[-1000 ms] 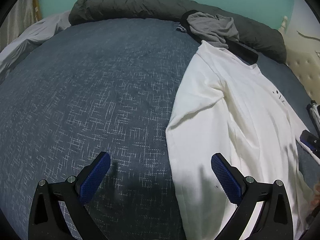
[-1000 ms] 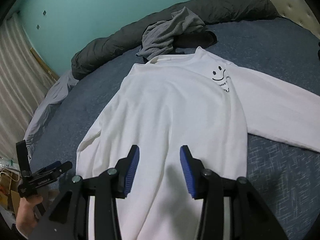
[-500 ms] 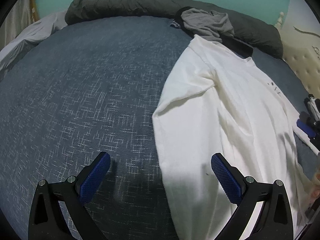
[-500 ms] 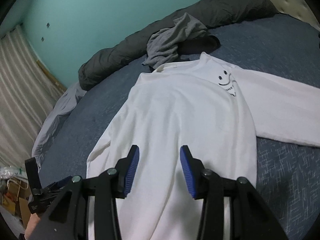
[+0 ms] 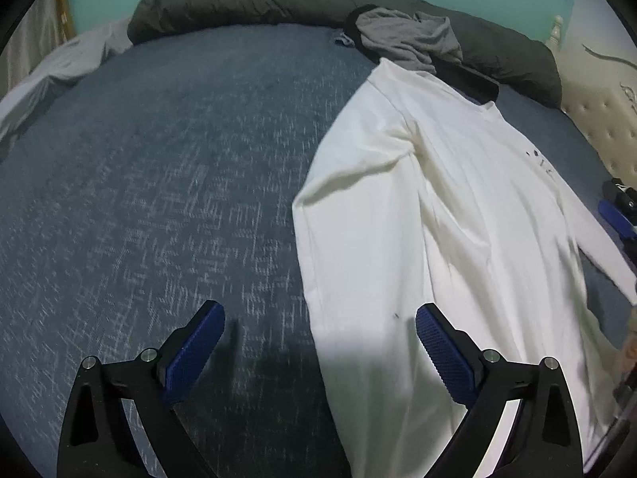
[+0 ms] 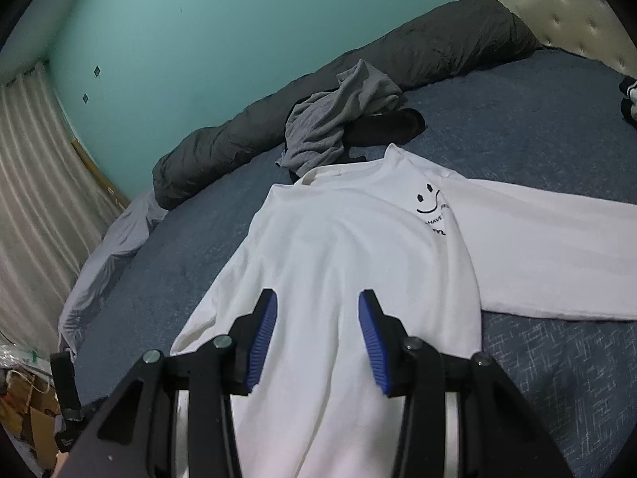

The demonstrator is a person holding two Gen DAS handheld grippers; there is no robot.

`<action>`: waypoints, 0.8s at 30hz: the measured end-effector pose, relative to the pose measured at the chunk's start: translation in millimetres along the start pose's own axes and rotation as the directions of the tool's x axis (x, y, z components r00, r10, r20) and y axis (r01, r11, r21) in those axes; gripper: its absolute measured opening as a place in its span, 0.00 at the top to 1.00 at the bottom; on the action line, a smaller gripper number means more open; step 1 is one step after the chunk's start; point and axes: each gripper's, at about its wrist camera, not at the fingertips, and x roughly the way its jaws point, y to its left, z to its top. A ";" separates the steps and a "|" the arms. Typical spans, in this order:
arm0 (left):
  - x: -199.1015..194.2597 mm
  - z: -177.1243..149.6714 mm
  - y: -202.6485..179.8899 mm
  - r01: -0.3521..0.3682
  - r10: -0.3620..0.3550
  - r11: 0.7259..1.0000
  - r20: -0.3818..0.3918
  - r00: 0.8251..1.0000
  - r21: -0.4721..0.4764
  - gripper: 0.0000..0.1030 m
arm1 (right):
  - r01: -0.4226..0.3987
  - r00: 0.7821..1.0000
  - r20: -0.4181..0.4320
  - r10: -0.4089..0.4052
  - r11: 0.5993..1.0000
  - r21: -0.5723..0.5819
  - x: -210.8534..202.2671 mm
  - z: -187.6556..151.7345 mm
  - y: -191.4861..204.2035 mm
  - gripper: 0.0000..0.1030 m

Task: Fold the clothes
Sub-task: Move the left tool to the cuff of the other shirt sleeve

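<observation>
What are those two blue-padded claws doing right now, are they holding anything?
Left gripper: open wide, holding nothing, above the blue bedspread.
Right gripper: open, holding nothing, above the white long-sleeved shirt.

A long-sleeved shirt [image 6: 350, 263] lies flat on the bed [image 6: 537, 127], its collar toward the far side and its hem toward the cameras. One sleeve stretches out to the right across the bedcover; the other lies folded in along the shirt's left edge (best seen from the left wrist). Just behind the collar sits a crumpled garment [image 6: 338, 119], resting partly on a rolled duvet [image 6: 418, 55] that runs along the far edge of the bed against the wall [image 6: 219, 40]. A headboard [image 6: 565, 12] stands at the far right, a curtain [image 6: 36, 183] at the left.
</observation>
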 end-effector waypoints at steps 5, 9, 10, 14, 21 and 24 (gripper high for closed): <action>-1.1 -7.6 8.7 0.006 -0.007 0.999 -0.036 0.999 -0.034 0.05 | -0.008 1.000 -0.001 0.008 1.000 0.009 0.9 0.6 -0.9 0.58; -0.1 -11.4 12.3 0.001 -0.004 0.999 -0.064 0.998 -0.034 0.09 | -0.011 1.000 0.003 0.011 1.000 0.011 1.8 1.3 -0.4 0.58; 0.3 -12.2 13.4 0.003 -0.006 0.999 -0.071 0.997 -0.037 0.10 | -0.010 1.000 0.003 0.010 1.000 0.010 2.4 1.4 -0.4 0.58; 2.2 -13.1 14.5 0.012 -0.015 0.999 -0.092 0.996 -0.036 0.25 | -0.014 1.000 -0.005 0.014 1.000 0.020 5.4 2.5 -1.9 0.58; 8.3 -16.5 9.6 0.030 -0.033 0.999 -0.117 0.993 -0.029 0.44 | -0.015 1.000 -0.015 0.015 1.000 0.025 8.5 2.8 -5.1 0.58; 9.3 -18.6 7.6 0.028 -0.031 0.999 -0.122 0.992 -0.024 0.52 | -0.013 1.000 -0.016 0.013 0.999 0.029 9.4 3.0 -7.0 0.58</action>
